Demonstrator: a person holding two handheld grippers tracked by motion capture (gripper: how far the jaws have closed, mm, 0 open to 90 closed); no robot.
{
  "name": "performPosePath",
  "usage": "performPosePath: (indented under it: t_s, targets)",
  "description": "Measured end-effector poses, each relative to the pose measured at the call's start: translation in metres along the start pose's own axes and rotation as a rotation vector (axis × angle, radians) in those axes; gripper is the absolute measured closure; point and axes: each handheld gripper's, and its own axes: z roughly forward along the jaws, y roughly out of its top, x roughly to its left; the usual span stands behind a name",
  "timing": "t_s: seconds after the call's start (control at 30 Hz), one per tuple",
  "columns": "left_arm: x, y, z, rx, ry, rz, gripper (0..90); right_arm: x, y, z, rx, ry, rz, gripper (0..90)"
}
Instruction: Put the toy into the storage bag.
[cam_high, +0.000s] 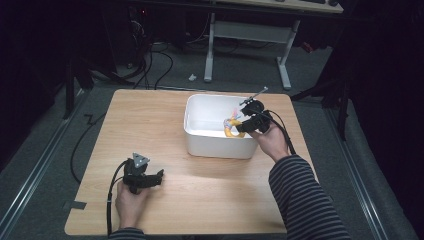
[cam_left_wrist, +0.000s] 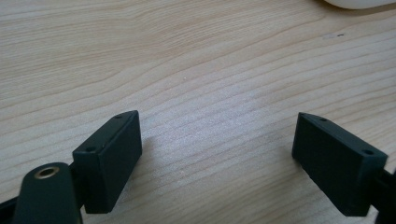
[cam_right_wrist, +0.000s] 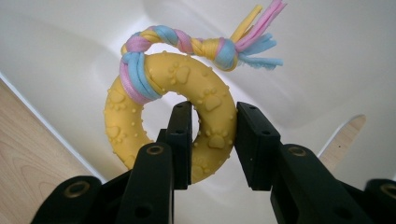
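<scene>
- Yellow ring toy (cam_right_wrist: 169, 95) sits pinched in the right gripper (cam_right_wrist: 212, 140) over the white bin (cam_high: 200, 137) — likely to drop in.
- Left gripper (cam_left_wrist: 217, 154) rests wide apart on the wooden table (cam_left_wrist: 187, 56) — holding nothing.

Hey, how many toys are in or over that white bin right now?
1: a yellow ring toy with a braided rope, clamped in the right hand-held gripper over the white bin. The bin's front wall hides part of its floor, so another could be there.
</scene>
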Motion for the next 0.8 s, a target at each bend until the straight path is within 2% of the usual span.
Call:
performPosePath:
  t_s: [0.33, 0.6, 0.63, 0.67, 0.7, 0.8]
  targets:
    - [0.0000, 0.0000, 0.0000, 0.000, 0.000, 0.000, 16.4, 0.0004, -0.0029, 0.0082, 0.027, 0.019, 0.024, 68.5]
    - [-0.0002, 0.0000, 0.0000, 0.001, 0.001, 0.001, 16.4, 0.0000, -0.0037, 0.0078, 0.025, 0.015, 0.018, 67.9]
    - [-0.0002, 0.0000, 0.0000, 0.000, 0.001, 0.001, 16.4, -0.0004, -0.0041, 0.0078, 0.020, 0.014, 0.014, 66.2]
    - [-0.0002, 0.0000, 0.0000, 0.000, 0.001, 0.001, 16.4, -0.0007, -0.0053, 0.0053, -0.001, 0.030, 0.021, 58.4]
    - [-0.0002, 0.0000, 0.0000, 0.000, 0.001, 0.001, 16.4, -0.0007, -0.0053, 0.0053, -0.001, 0.030, 0.021, 58.4]
    - [-0.0001, -0.0001, -0.0001, 0.000, 0.002, 0.000, 16.4, -0.0012, -0.0076, -0.0011, -0.028, 0.029, 0.026, 51.2]
